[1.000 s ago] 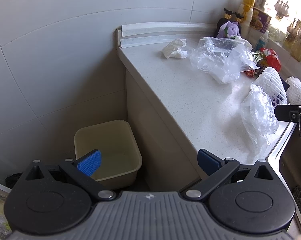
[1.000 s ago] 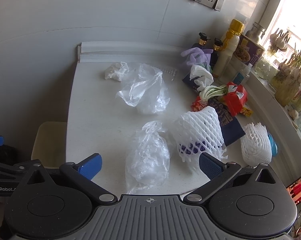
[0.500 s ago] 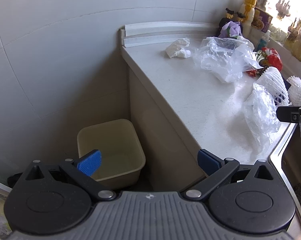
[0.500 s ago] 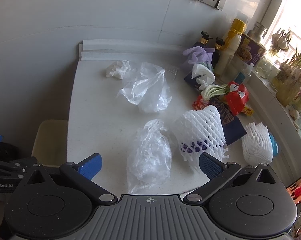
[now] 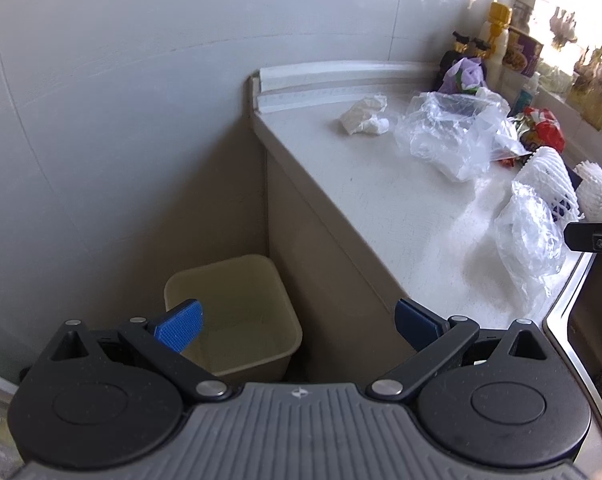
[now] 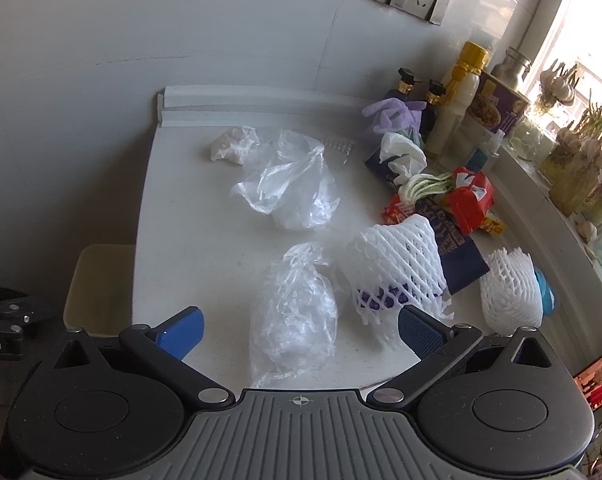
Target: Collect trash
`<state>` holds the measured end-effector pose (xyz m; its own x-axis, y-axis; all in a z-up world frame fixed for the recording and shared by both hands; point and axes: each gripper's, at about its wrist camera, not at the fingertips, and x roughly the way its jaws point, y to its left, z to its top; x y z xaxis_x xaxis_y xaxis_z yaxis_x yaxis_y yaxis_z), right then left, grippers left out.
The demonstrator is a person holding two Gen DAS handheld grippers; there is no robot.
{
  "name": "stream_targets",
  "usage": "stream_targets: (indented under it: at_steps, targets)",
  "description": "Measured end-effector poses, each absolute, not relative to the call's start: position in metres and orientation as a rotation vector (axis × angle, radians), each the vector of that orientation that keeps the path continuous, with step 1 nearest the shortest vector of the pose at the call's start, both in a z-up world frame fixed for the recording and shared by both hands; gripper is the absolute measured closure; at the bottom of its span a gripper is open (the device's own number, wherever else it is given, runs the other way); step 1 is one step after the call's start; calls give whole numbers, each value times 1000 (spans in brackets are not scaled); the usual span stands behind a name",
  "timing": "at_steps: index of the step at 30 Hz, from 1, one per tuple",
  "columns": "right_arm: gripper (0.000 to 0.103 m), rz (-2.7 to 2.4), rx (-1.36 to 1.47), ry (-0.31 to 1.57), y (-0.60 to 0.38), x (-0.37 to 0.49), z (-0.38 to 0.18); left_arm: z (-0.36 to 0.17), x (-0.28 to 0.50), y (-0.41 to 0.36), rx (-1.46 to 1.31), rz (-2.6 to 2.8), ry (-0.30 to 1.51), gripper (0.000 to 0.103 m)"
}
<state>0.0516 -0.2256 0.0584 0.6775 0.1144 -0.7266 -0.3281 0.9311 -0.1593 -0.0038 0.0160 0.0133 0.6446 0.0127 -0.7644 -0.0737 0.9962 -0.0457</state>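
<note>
Countertop (image 6: 189, 240), white and speckled, carries the clutter, with a raised white strip along its back edge against the tiled wall. Off its left edge, down on the floor in the corner by the cabinet side, stands the cream bin (image 5: 237, 312), open-topped; nothing shows inside it.

The left gripper (image 5: 297, 322) hangs over that bin, released, blue pads spread wide with nothing between them. The right gripper (image 6: 299, 330) sits at the front edge of the countertop, also released and holding nothing, its pads standing either side of the crumpled clear bag (image 6: 295, 312) that lies at the front edge.

Toward the middle lies a larger loose plastic bag (image 6: 291, 184), and just behind it, near the back left corner, a wad of white tissue (image 6: 233, 146), touching or nearly touching the bag. Right of the crumpled bag, just beside it, a white foam fruit net (image 6: 397, 268) covers something purple. A second foam net (image 6: 511, 290) lies near the front right edge. Between and behind the nets are a dark blue packet (image 6: 459, 256) and red wrappers (image 6: 469, 196). Bottles (image 6: 459, 96) and a purple glove (image 6: 391, 114) crowd the back right corner.
</note>
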Motion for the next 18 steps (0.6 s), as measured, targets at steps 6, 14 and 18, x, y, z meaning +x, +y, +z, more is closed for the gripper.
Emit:
stream_targets:
  at_steps: [6,14,18]
  targets:
    - [0,244,-253,788,-240,57,58,13,4,13,-74,18,839,0]
    - [0,200,-169,744,-270,69,52,1,29,0,-114,-44,822,0]
    - [0,169,-123,700,-281,77,50,-1,41,-13,-94,-82,780,1]
